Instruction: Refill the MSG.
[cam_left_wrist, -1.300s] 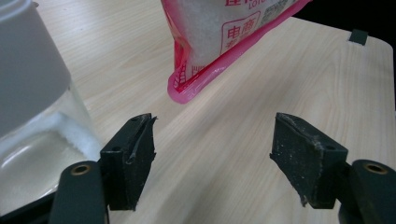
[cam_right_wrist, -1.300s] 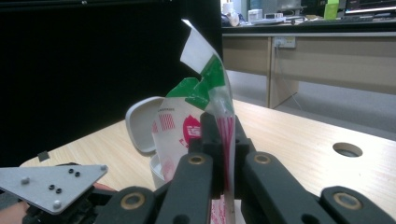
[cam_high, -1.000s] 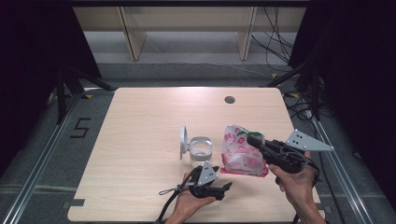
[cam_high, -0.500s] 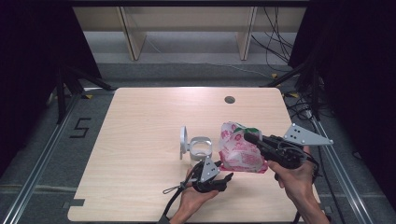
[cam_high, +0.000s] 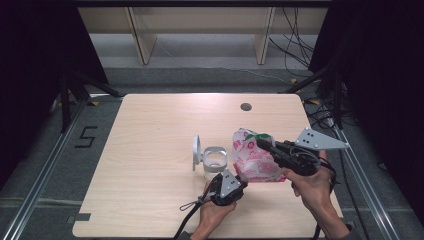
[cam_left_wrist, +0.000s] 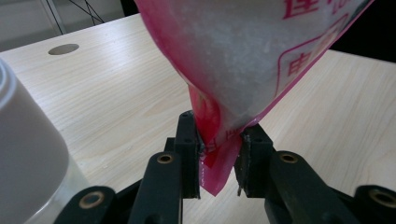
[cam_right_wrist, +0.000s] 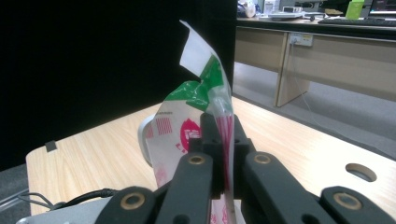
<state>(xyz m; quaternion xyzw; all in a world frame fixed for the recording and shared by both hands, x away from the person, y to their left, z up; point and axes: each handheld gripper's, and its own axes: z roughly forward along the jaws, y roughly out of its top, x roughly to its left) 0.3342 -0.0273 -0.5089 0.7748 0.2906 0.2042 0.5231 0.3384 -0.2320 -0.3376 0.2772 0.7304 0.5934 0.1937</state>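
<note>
Nearest me, at about 6 o'clock on the table (cam_high: 150, 150), my left gripper (cam_high: 235, 186) has its jaws drawn in on the bottom corner of the pink bag (cam_high: 252, 157); in the left gripper view the seam (cam_left_wrist: 215, 163) sits pinched between them with a little gap on one side, so I judge the hold light rather than firm. To its right, near 4 o'clock, my right gripper (cam_high: 263, 144) is clamped tight on the bag's upper edge, the jaws fully together on the film just below the green-and-white torn flap (cam_right_wrist: 203, 79). The bag hangs between the two holds, clear of the wood on its lower corner side, its white granular fill showing through the plastic. Just past the left gripper, toward centre, stands the clear jar (cam_high: 215, 162) with its white lid (cam_high: 196, 151) flipped up at its 9 o'clock side. My judgement: the step is tipping the bag into the jar. To do it well I would keep the top hold fixed, raise the bottom corner slowly, and bring the opened flap over the jar mouth before any grains shift. Writing: large pink characters on the bag face, too cropped to read; no brand I can make out. Beyond the table, at 10 o'clock, a "5" (cam_high: 86, 136) is marked on the floor.
</note>
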